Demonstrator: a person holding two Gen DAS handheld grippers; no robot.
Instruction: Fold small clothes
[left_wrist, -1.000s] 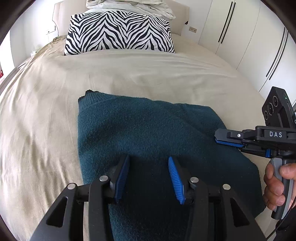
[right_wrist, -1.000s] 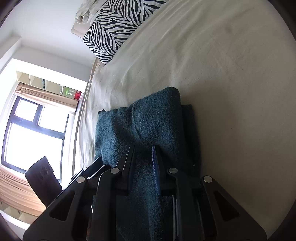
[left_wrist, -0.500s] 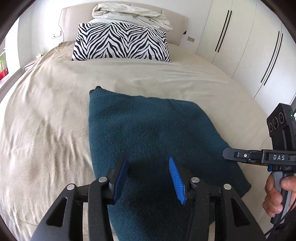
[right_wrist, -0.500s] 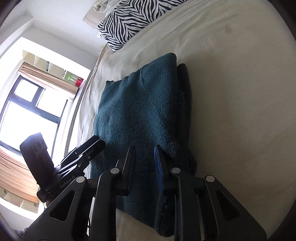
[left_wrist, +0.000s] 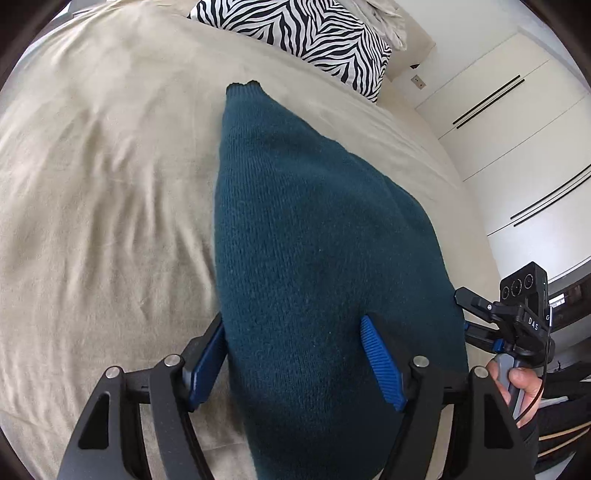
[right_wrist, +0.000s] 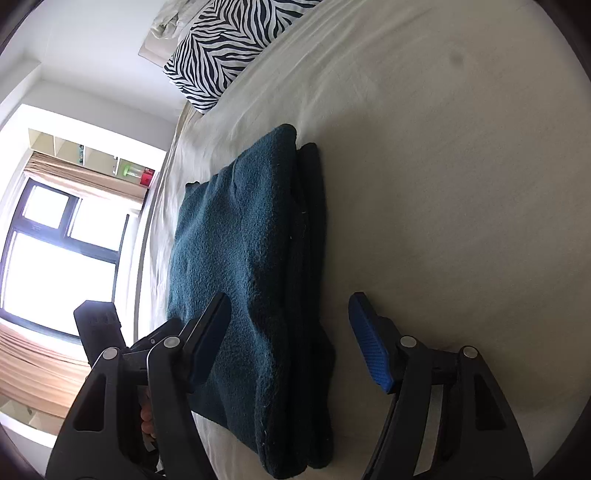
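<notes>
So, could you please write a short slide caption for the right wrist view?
Folded teal sweater on beige bed, right gripper fingers just opened, releasing it.

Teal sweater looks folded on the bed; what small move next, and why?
Probably draw both hand-held grippers back. The teal sweater lies stacked in layers on the bed, and the right hand-held gripper and left hand-held gripper have just been opening, gripping nothing.

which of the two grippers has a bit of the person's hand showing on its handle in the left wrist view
The right gripper: fingers wrap its grey handle beside the teal sweater. The left gripper shows only its own arms and blue pads.
</notes>
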